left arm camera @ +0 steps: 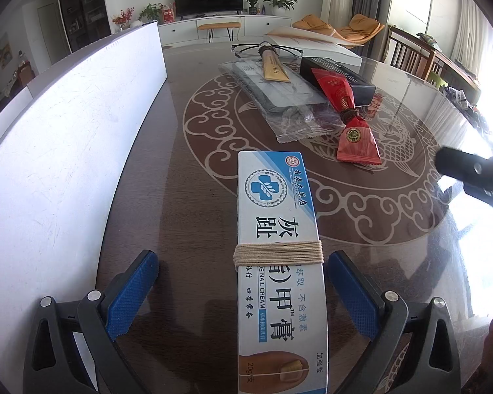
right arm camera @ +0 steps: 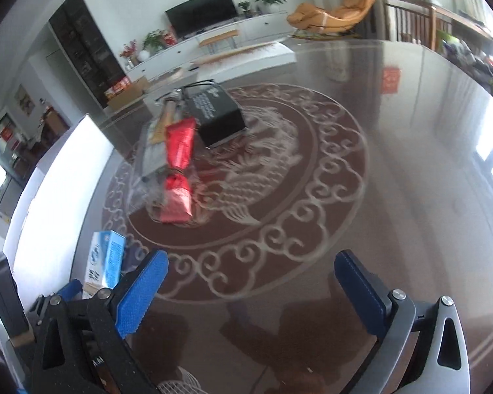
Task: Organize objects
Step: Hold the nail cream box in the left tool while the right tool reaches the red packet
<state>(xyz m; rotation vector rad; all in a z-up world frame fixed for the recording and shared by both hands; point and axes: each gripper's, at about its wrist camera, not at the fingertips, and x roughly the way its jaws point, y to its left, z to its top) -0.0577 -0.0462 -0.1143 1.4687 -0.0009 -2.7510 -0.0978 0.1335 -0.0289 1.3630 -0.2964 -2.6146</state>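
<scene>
Left tool [left arm camera: 243, 282] released, jaws spread wide; nail cream box [left arm camera: 279, 262], bound with twine [left arm camera: 277, 252], lies on the surface [left arm camera: 180, 197] between the blue pads, touching neither. Right tool [right arm camera: 251, 290] also released, nothing between its jaws. Red packet [left arm camera: 348, 115], clear-wrapped pack [left arm camera: 279, 98] and black box [left arm camera: 338, 75] lie ahead of left tool, well apart.

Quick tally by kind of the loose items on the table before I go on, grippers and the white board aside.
Boxes: 3 (nail cream box, black box, white flat box)
Packets: 2 (red packet, clear packet)
Tubes: 1 (gold tube)
Glasses: 1 (glasses)
Total: 7
</scene>
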